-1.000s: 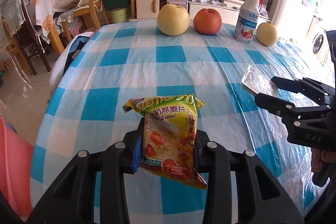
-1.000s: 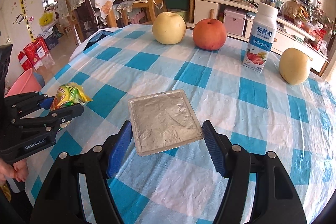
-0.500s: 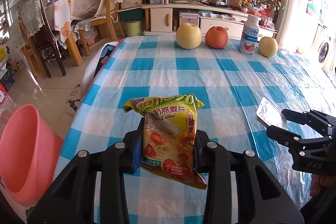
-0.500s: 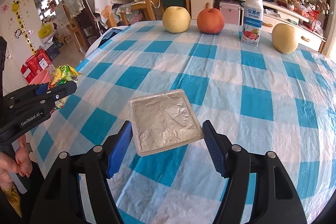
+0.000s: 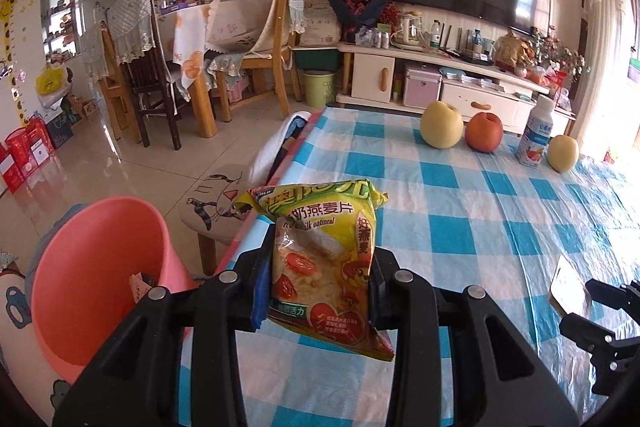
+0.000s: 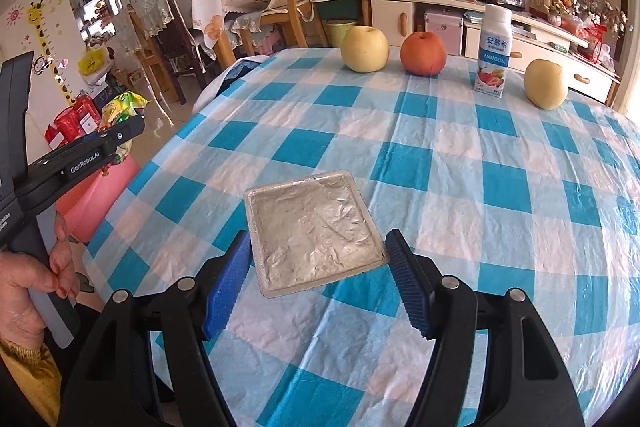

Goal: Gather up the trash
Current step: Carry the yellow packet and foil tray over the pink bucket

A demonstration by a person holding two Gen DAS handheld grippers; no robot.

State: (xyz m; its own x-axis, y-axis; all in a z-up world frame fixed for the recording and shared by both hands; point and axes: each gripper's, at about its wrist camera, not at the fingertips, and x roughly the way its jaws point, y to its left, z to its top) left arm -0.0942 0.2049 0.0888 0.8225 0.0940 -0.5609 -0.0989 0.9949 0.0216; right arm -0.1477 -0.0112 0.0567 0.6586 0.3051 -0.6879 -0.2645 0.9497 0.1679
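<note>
- My surface, covered in a blue-and-white checked cloth, is carrying four things along its far edge.
- Sitting there: yellow pear, red apple, yogurt bottle, second pear.

**Two wrist fisheyes, one checked table**

The left view sits close behind its left gripper at the table's edge, facing the TV wall. The right view looks the same way across the tabletop. Both share the fruit row.
</note>
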